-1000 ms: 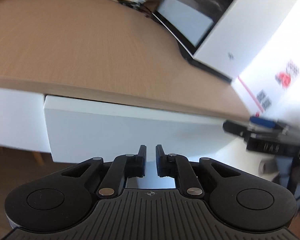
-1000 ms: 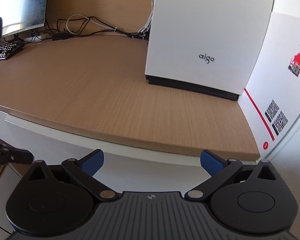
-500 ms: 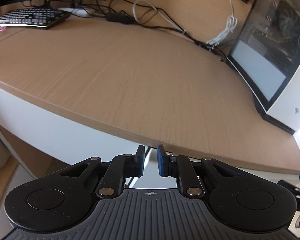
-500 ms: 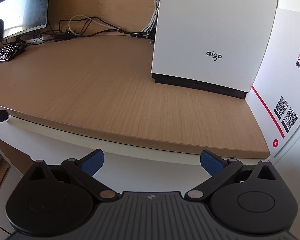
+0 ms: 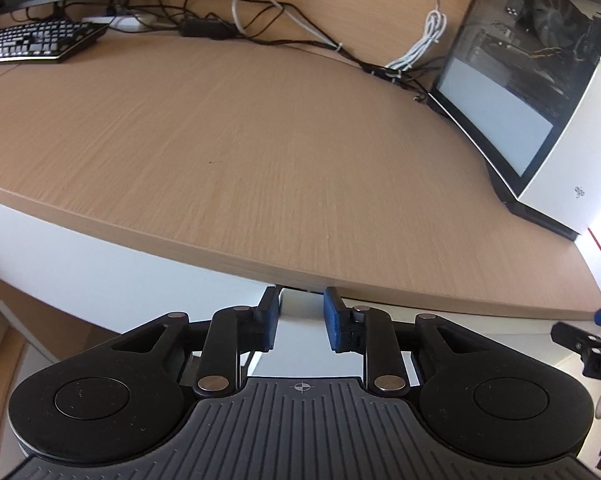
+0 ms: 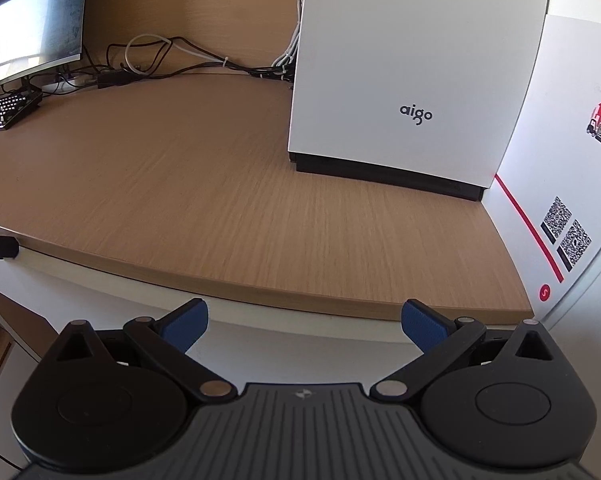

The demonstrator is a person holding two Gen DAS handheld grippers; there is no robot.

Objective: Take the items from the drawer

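A white drawer front sits just under the wooden desk's edge, and its top shows in the narrow gap between my left gripper's blue pads. My left gripper is open only a little, its tips right at that front below the desk lip. My right gripper stands wide open with nothing between its fingers, facing the white panel under the desk edge. The right gripper's tip shows at the far right of the left wrist view. No drawer interior or items are visible.
On the desk top stands a white "aigo" computer case at the right. A keyboard, a monitor and tangled cables lie at the back. A white wall panel with QR codes bounds the right side.
The left gripper's view has lifted from the drawer front up to the desk edge, and its fingers have spread slightly. The right gripper has barely moved and stays wide open.
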